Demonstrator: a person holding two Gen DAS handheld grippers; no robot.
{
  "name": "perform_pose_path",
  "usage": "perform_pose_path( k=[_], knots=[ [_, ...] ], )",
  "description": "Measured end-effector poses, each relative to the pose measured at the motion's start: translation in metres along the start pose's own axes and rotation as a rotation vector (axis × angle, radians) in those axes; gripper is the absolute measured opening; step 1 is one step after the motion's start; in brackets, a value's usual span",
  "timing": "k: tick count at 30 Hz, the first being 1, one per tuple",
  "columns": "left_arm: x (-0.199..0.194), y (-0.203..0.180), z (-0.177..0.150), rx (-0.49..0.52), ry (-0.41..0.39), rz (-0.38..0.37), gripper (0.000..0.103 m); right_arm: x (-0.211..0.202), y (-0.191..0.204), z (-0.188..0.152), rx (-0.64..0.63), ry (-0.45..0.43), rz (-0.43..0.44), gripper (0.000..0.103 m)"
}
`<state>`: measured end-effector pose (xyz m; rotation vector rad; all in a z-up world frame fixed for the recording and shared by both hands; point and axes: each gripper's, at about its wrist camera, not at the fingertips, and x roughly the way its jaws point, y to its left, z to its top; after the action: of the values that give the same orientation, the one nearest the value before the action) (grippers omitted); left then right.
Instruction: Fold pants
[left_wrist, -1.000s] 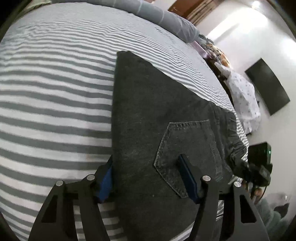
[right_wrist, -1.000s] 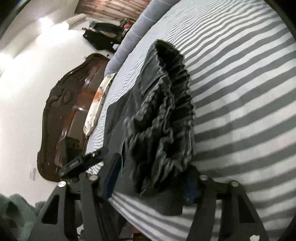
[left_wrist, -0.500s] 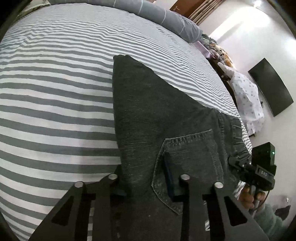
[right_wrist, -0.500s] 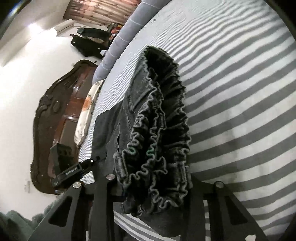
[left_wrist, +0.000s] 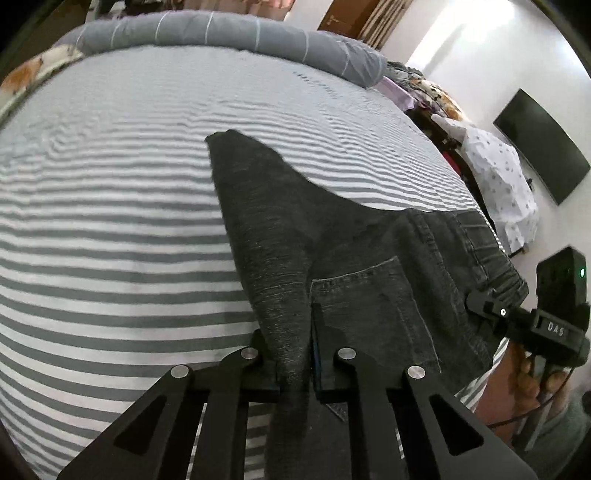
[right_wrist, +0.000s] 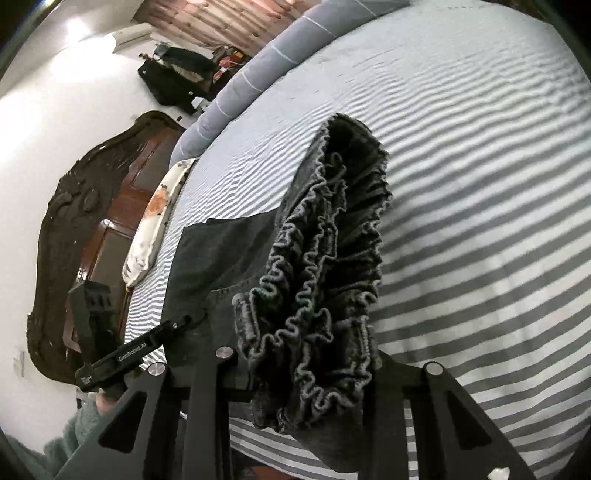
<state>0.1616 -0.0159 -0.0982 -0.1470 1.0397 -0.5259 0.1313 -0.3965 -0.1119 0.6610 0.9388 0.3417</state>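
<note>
The dark grey denim pants (left_wrist: 369, 258) lie on the grey-and-white striped bed sheet (left_wrist: 110, 240), near its front edge, and both ends of the near side are now gripped, so the step in hand looks like the lift that starts a fold. The left gripper (left_wrist: 295, 365) has its fingers pressed onto a raised ridge of the leg cloth just beside the back pocket (left_wrist: 365, 317); the right gripper (right_wrist: 306, 365) pinches the gathered elastic waistband (right_wrist: 317, 280), which bunches up between its fingers. Next, both grippers probably need to rise together and carry the held edge across toward the far side, keeping the cloth taut between them. A second ago the left fingers stood spread over flat denim; they have since closed and drawn the fabric into that ridge.
</note>
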Motion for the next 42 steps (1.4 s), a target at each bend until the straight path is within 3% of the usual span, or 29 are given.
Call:
perform_pose_path(
  k=[4,11,27,34,42],
  knots=[
    [-0.017,-0.004,0.004,0.028,-0.027,0.028,0.011,0.002,0.022,0.003,-0.027,0.006,0.013,0.027],
    [-0.049,0.022,0.015,0.029,-0.082,0.062,0.011,0.017,0.053,0.012,-0.062,0.014,0.049,0.027],
    [-0.087,0.106,0.059,-0.009,-0.176,0.185,0.011,0.115,0.135,0.065,-0.138,0.075,0.119,0.027],
    [-0.072,0.134,0.069,-0.040,-0.147,0.182,0.011,0.145,0.139,0.074,-0.133,0.100,0.102,0.027],
    [-0.057,0.137,0.057,-0.025,-0.103,0.142,0.011,0.149,0.122,0.062,-0.087,0.115,0.084,0.027]
  ],
)
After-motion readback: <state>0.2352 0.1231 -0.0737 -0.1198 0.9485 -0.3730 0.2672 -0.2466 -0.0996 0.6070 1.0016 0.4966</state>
